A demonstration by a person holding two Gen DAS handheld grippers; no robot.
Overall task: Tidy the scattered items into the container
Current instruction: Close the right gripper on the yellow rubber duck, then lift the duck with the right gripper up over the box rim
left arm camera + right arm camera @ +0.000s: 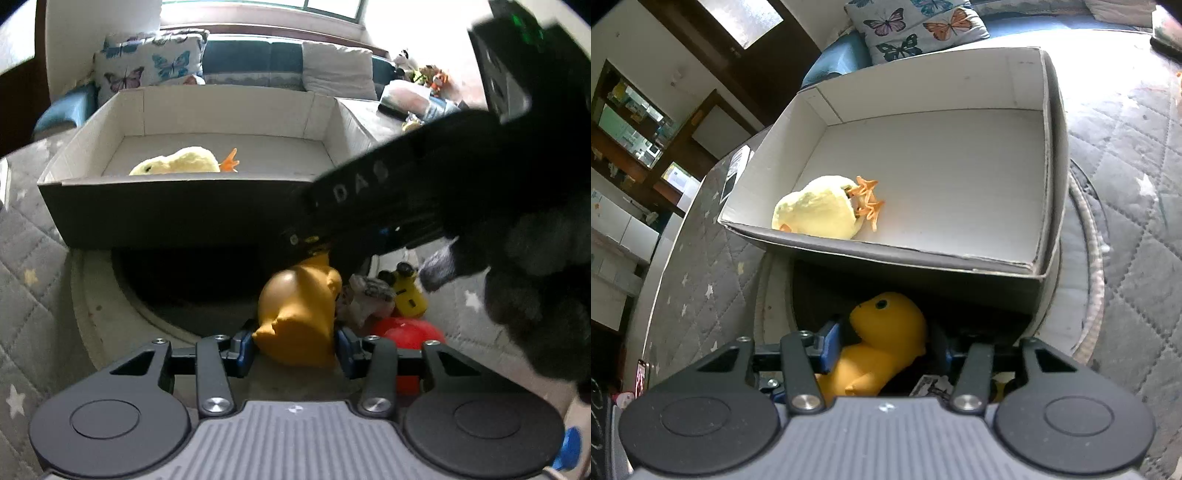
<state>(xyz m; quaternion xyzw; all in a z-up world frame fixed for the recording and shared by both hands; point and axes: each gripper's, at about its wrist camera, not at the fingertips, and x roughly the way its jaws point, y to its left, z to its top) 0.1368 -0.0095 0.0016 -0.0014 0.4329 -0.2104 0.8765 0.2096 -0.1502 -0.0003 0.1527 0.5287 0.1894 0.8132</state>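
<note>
An orange rubber duck (pixel 295 314) lies just in front of the open cardboard box (pixel 166 214). My left gripper (pixel 293 347) has its blue pads against both sides of the duck's body. My right gripper (pixel 314 247) reaches in from the upper right onto the duck's head. In the right wrist view that gripper (pixel 886 343) is shut around the duck (pixel 886 325) at the head, below the box (pixel 923 258). A pale yellow plush chick (pixel 820 210) with orange feet lies inside the box at its near left; the left wrist view also shows the chick (pixel 177 164).
Right of the duck lie a grey-white crumpled item (pixel 365 295), a small yellow goggled toy (pixel 408 291) and a red ball (pixel 410 332). A dark fuzzy sleeve (pixel 535 295) fills the right edge. Grey quilted star mat (pixel 33 266) all around; a sofa with butterfly cushions (pixel 147 66) behind.
</note>
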